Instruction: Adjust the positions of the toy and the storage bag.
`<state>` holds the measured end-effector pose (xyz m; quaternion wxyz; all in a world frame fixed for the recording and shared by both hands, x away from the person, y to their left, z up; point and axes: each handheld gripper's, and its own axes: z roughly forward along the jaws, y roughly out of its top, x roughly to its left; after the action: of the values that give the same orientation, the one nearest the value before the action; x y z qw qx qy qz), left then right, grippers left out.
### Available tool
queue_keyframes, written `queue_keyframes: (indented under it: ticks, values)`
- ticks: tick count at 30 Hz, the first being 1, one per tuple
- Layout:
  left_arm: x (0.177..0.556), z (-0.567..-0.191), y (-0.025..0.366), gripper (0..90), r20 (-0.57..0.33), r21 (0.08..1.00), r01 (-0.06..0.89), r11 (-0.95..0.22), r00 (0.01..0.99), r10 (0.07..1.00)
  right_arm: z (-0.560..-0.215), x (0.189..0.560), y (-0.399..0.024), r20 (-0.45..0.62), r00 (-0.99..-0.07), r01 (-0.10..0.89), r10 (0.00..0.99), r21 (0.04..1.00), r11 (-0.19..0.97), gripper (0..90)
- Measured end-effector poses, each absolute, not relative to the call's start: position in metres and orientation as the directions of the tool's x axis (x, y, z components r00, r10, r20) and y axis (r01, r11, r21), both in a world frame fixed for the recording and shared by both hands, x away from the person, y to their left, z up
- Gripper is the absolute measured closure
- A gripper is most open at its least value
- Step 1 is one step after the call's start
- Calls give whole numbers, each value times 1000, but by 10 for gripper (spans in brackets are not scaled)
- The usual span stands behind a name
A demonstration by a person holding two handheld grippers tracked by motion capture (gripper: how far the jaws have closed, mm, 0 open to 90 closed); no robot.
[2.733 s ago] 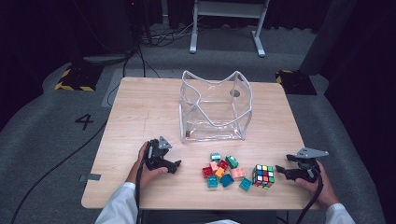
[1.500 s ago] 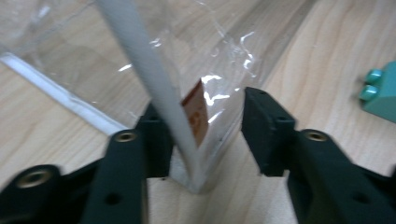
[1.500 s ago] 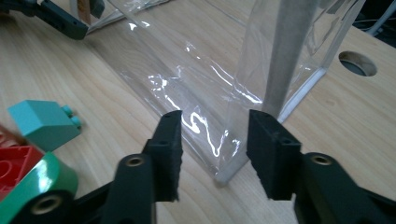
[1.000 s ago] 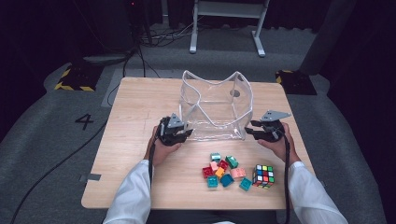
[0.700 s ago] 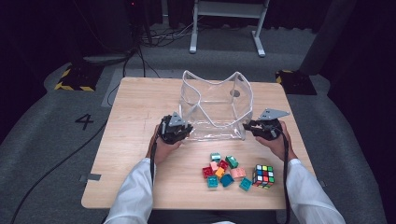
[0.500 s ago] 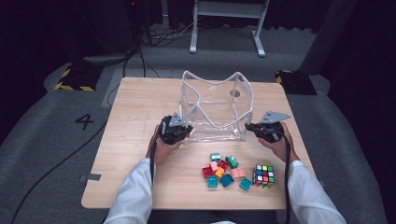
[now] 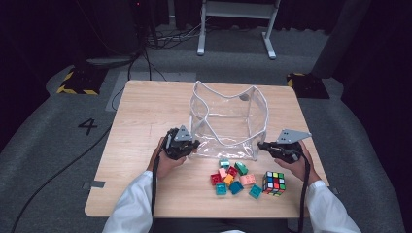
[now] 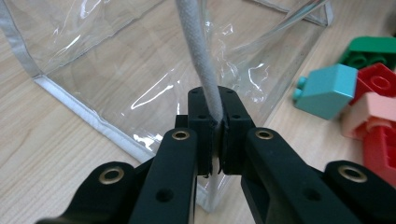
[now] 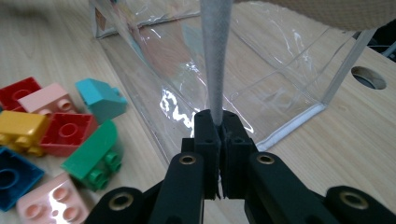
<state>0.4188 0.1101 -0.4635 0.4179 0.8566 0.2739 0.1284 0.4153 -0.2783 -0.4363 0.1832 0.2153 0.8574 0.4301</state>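
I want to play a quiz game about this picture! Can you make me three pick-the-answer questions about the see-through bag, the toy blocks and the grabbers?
1. Where does the puzzle cube lie?
A. inside the clear bag
B. on the table, right of the blocks
C. on the floor

2. What colour is the bag's trim?
A. white
B. red
C. black

3. What is the left gripper doing?
A. hanging open
B. holding a block
C. clamped on the trim

Answers: 1 B, it sits beside the blocks, outside the clear bag. 2 A, white edging shows. 3 C, its jaws pinch the trim.
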Motion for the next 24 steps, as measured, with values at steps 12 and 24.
queue_keyframes:
  ticks: [12,24]
  values:
    - [400,-465,119,622,9,759,366,-538,821,571,-435,394,-300,-64,-838,240,542,850,470,693]
    - [378,-494,152,223,-49,646,500,-577,782,622,-441,352,-339,22,-883,287,470,816,501,273]
